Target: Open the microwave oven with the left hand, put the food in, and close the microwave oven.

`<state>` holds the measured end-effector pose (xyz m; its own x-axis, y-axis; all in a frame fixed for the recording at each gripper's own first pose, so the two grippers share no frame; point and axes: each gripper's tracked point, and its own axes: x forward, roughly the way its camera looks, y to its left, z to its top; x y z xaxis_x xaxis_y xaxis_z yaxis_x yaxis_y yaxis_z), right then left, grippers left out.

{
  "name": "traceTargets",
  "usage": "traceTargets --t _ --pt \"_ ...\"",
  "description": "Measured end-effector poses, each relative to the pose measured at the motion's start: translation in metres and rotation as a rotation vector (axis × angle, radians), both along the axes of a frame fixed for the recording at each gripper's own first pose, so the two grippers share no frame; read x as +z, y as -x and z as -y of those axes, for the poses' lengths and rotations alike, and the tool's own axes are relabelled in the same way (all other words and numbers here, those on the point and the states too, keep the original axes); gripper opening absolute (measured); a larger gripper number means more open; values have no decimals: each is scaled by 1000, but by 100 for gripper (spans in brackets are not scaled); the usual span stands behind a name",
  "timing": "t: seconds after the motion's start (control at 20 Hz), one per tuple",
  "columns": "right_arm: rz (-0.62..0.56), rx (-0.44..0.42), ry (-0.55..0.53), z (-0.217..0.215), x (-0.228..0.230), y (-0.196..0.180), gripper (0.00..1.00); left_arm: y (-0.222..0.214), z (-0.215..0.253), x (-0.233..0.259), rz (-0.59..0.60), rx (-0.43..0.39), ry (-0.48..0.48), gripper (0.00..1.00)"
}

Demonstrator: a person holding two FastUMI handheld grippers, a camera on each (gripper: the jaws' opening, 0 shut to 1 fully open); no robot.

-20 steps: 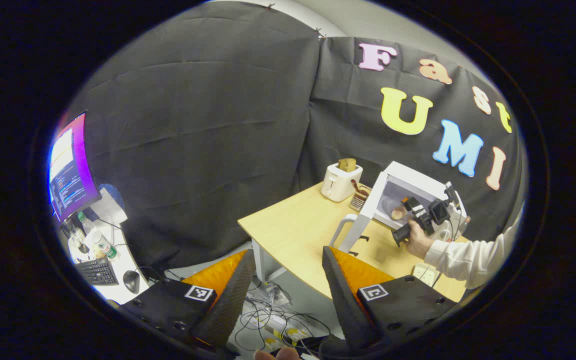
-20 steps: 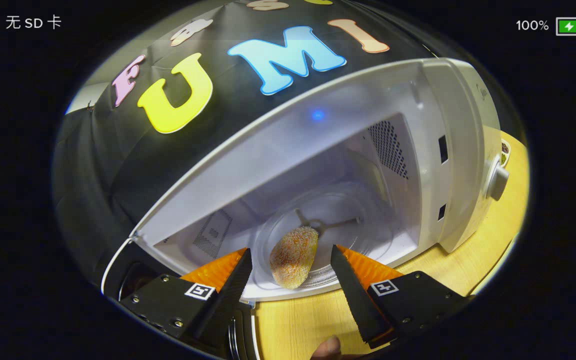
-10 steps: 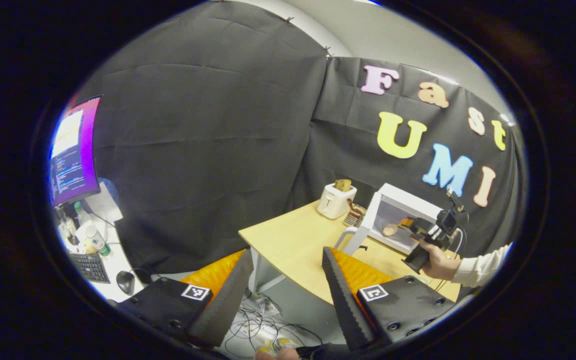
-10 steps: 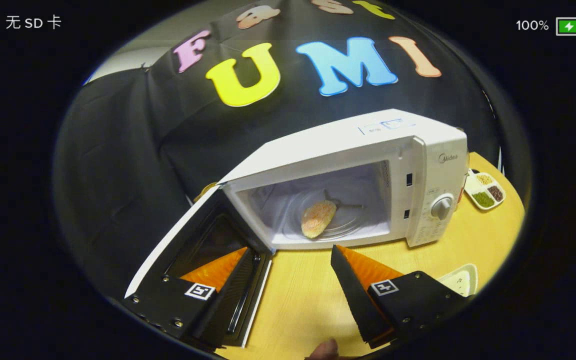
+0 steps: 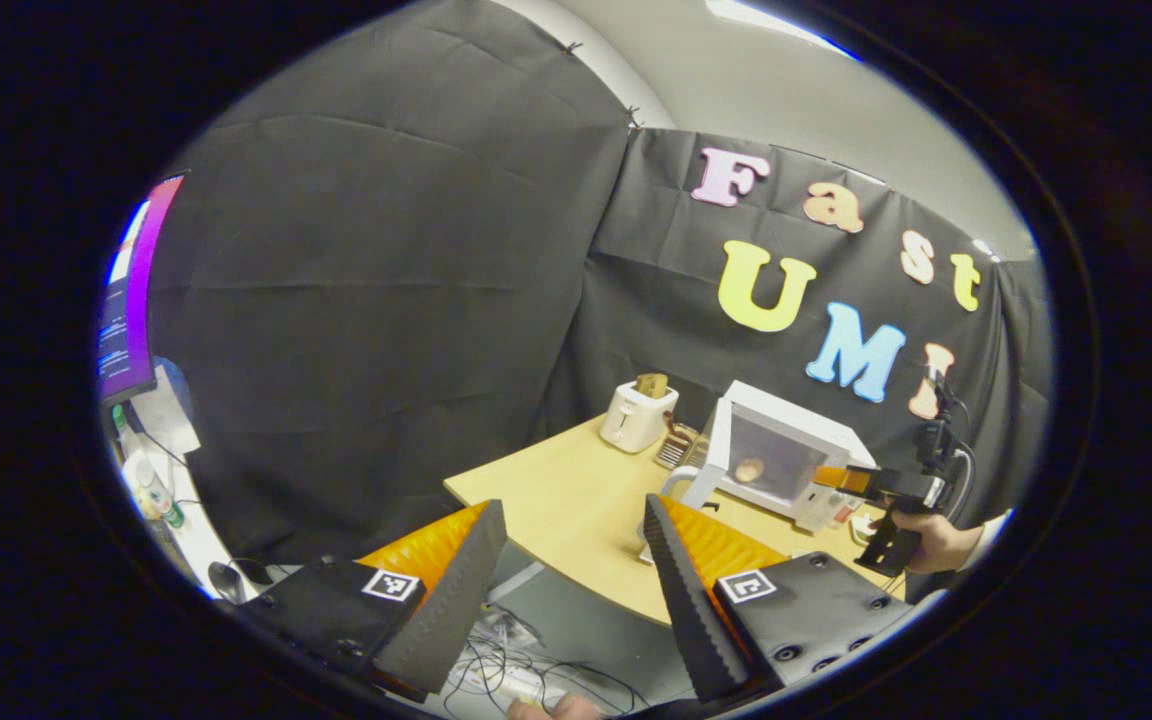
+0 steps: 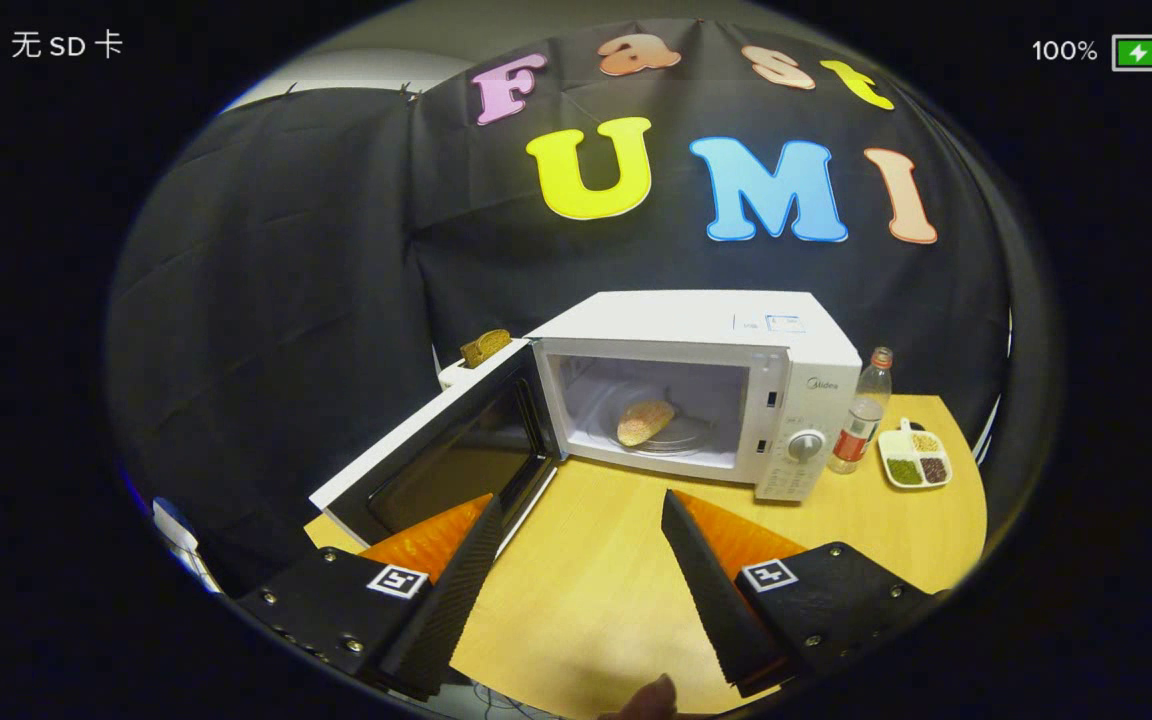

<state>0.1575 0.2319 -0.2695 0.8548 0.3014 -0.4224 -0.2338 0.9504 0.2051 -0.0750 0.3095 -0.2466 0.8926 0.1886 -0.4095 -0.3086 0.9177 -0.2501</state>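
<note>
The white microwave (image 6: 706,325) stands on the wooden table (image 6: 576,580) with its door (image 6: 446,455) swung wide open to the left. A breaded, golden piece of food (image 6: 644,422) lies on the glass turntable inside. My right gripper (image 6: 581,590) is open and empty, held back over the table well in front of the oven. In the left gripper view the microwave (image 5: 771,450) is far off with the food (image 5: 748,469) inside, and a hand holds the right gripper (image 5: 881,490) beside it. My left gripper (image 5: 571,580) is open and empty, off the table's near edge.
A white toaster (image 5: 638,414) with bread stands left of the microwave. A bottle (image 6: 861,415) and a divided dish of grains (image 6: 914,462) sit to its right. A desk with a monitor (image 5: 126,320) lies far left; cables (image 5: 536,675) cover the floor below.
My right gripper has drawn back out of the microwave, leaving the food on the turntable. The left gripper has moved farther from the table and turned slightly.
</note>
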Motion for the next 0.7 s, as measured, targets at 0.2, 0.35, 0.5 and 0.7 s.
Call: traceTargets --t 0.2,0.35,0.5,0.7 --pt "35 23 5 19 21 15 98 -28 -9 -31 -40 -25 -31 87" --pt "32 64 12 31 34 30 98 -56 -5 -52 -72 -49 -46 87" --pt "57 94 62 54 45 49 98 -91 11 -77 -108 -88 -50 96" --pt "73 150 81 73 49 81 98 -159 30 -125 -175 -107 -63 93"
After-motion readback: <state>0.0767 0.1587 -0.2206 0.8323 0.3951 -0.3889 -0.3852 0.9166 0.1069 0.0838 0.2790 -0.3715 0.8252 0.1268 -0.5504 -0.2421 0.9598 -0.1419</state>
